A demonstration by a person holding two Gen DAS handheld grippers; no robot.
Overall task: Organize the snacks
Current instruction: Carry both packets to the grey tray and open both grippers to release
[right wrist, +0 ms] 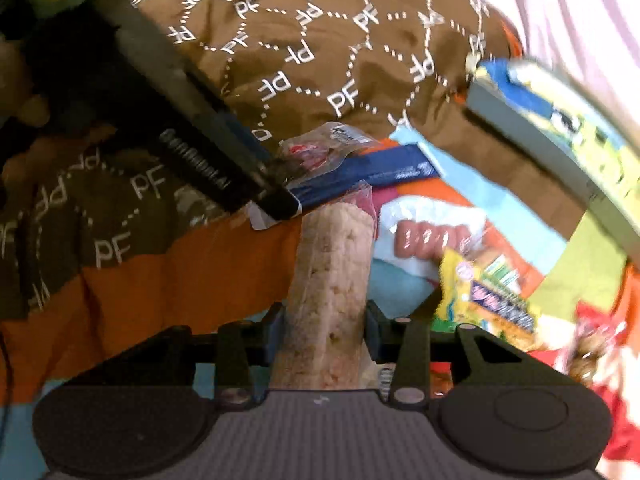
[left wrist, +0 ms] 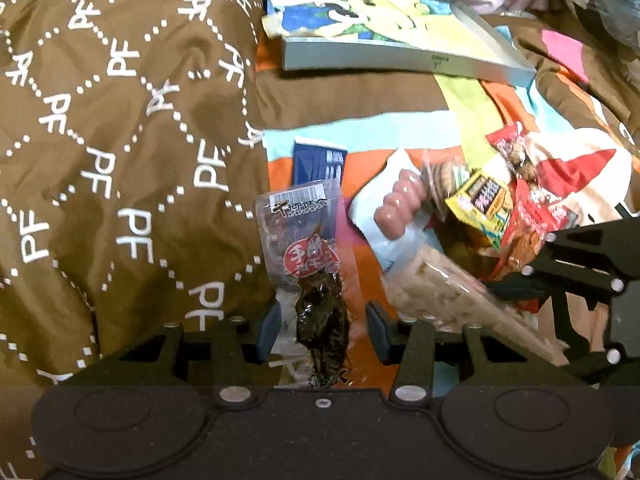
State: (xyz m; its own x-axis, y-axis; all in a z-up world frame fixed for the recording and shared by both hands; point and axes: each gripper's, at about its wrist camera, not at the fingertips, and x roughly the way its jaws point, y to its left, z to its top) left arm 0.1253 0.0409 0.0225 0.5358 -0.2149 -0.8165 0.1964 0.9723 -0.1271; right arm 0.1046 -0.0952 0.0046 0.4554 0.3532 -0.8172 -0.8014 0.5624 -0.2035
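My left gripper (left wrist: 323,330) stands open around a clear packet of dark dried tofu with a red label (left wrist: 316,280), pads apart from it on both sides. My right gripper (right wrist: 326,330) is shut on a long clear pack of pale rice crackers (right wrist: 330,280); the same pack (left wrist: 436,288) and the right gripper (left wrist: 576,280) show in the left wrist view. A blue flat packet (left wrist: 318,160) lies beyond the tofu. A pink sausage pack (left wrist: 400,204), a yellow packet (left wrist: 480,200) and red packets (left wrist: 532,216) lie at right.
A brown "PF" quilt (left wrist: 120,140) rises at left. A picture book (left wrist: 384,28) lies at the back on the colourful bedsheet (left wrist: 360,100). The left gripper's arm (right wrist: 192,152) crosses the right wrist view at upper left.
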